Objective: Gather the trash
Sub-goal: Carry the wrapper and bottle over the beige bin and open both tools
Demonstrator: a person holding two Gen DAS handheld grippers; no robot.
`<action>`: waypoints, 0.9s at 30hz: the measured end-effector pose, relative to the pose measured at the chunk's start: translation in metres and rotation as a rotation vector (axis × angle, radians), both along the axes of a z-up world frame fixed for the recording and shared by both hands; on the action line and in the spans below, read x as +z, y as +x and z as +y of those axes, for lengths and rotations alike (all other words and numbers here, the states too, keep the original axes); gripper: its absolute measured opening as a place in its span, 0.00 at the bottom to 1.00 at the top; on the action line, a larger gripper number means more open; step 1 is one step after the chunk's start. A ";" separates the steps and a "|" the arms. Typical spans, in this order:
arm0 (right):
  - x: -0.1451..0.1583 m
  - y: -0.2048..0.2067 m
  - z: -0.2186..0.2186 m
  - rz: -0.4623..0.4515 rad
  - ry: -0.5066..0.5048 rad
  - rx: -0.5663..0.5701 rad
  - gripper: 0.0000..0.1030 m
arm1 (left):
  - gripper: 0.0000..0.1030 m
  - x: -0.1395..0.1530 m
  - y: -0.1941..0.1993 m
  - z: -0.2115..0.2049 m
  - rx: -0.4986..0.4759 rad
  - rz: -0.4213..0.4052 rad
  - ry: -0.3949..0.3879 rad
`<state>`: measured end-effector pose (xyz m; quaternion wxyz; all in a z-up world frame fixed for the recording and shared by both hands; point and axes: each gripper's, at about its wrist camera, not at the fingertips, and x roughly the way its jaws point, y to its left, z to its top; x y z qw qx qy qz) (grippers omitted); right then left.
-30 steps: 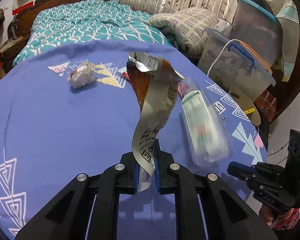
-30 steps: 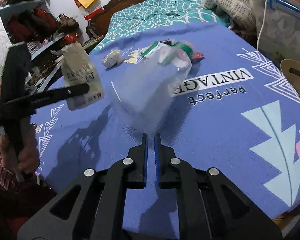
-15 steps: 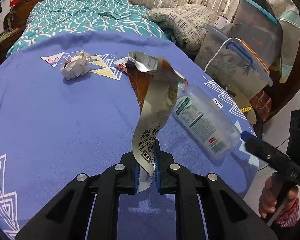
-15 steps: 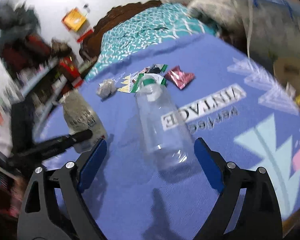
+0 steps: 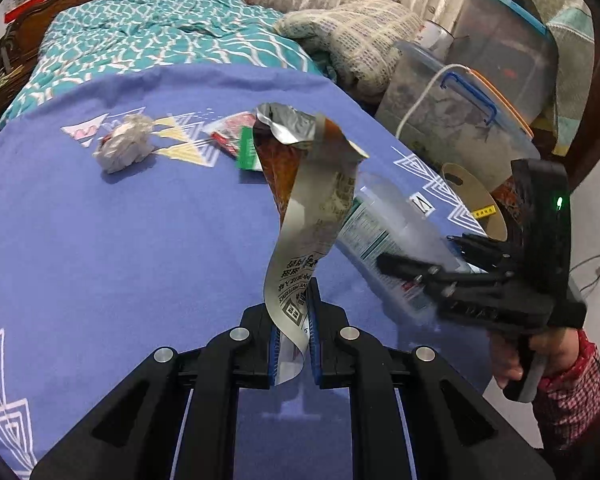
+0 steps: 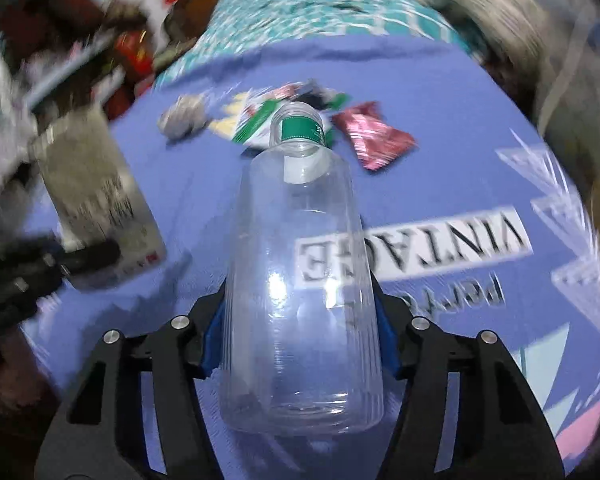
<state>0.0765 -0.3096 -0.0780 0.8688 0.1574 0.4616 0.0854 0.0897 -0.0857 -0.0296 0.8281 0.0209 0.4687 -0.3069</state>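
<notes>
Right wrist view: the clear bottle [image 6: 300,280] lies lengthwise between the right gripper [image 6: 300,336] fingers, neck pointing away, fingers closing on its sides; left gripper [image 5: 292,344] clenches a wrapper [image 5: 308,208].

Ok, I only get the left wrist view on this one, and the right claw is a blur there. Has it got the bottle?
Observer: Yes. In the right wrist view the right claw has the clear bottle between its blue pads, which touch both sides.
Reviewer: Which end is it holding?
Observer: Nearer the base; the green-banded neck points away from the claw.
Reviewer: Any trash hidden behind my held wrapper?
Observer: A pink foil wrapper lies on the blue cloth, right of the bottle's neck.
</notes>
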 end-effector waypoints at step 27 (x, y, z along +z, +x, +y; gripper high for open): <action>0.007 -0.091 -0.314 -0.275 0.109 -0.724 0.62 | 0.11 -0.004 0.009 -0.427 -0.615 0.035 -0.014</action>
